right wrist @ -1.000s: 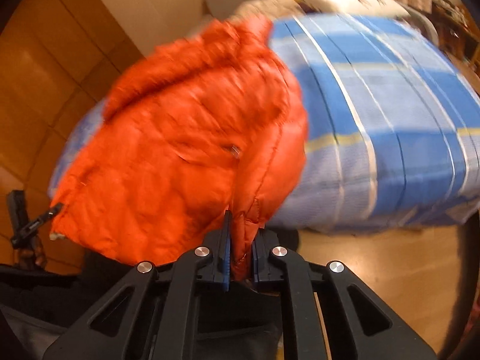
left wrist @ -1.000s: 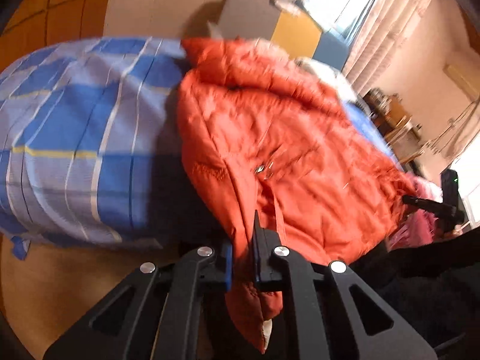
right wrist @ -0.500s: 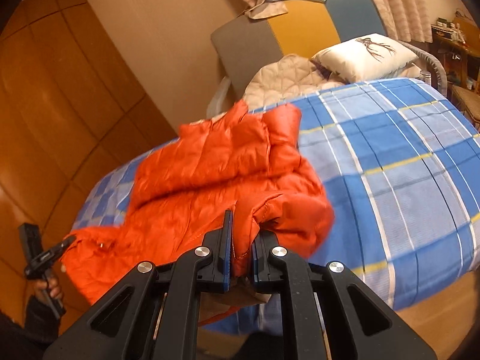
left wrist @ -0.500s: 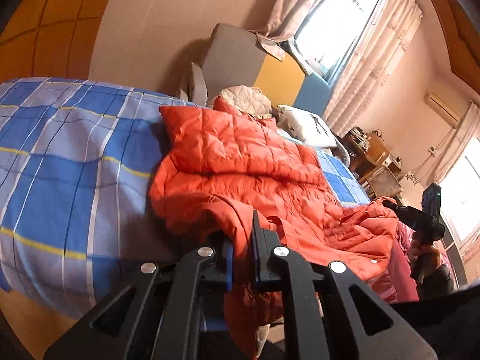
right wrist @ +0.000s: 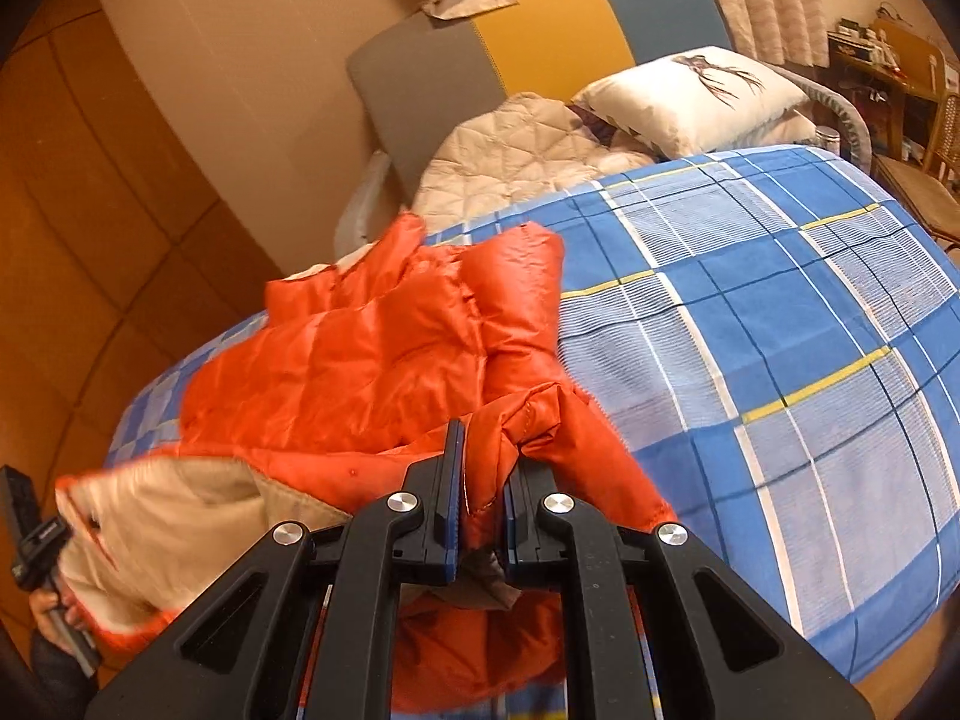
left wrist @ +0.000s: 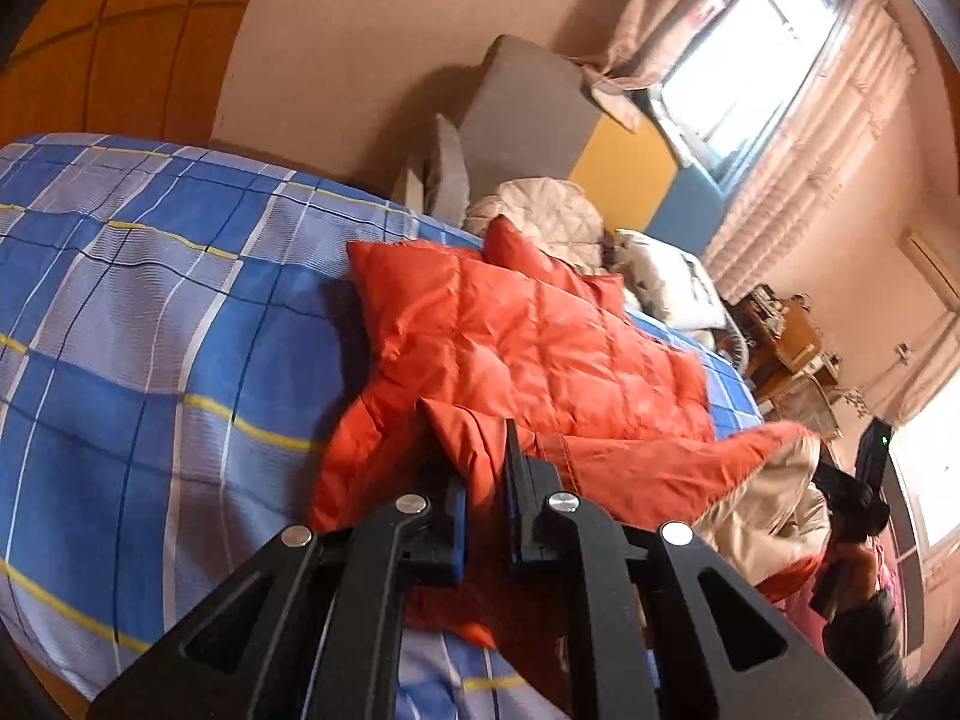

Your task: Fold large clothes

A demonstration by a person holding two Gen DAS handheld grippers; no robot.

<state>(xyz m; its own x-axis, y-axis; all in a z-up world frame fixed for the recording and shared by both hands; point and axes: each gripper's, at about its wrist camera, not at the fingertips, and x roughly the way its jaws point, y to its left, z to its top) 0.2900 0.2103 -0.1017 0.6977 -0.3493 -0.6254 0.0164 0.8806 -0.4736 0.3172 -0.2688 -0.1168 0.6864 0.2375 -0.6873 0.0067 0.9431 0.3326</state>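
Observation:
An orange quilted down jacket lies on the blue plaid bed; it also shows in the right wrist view. My left gripper is shut on one corner of the jacket's lower hem. My right gripper is shut on the other hem corner. The hem is lifted above the jacket's upper part, so the beige lining shows between the grippers. The other gripper shows at the right edge of the left wrist view and at the left edge of the right wrist view.
A beige quilted garment and a white pillow lie at the head of the bed, by a grey, yellow and blue headboard. A wooden wardrobe stands beside the bed. A cluttered desk stands under the curtained window.
Both grippers have raised the hem from the bed's edge and carried it forward over the jacket. The lining has come into view. The cameras now look along the bed.

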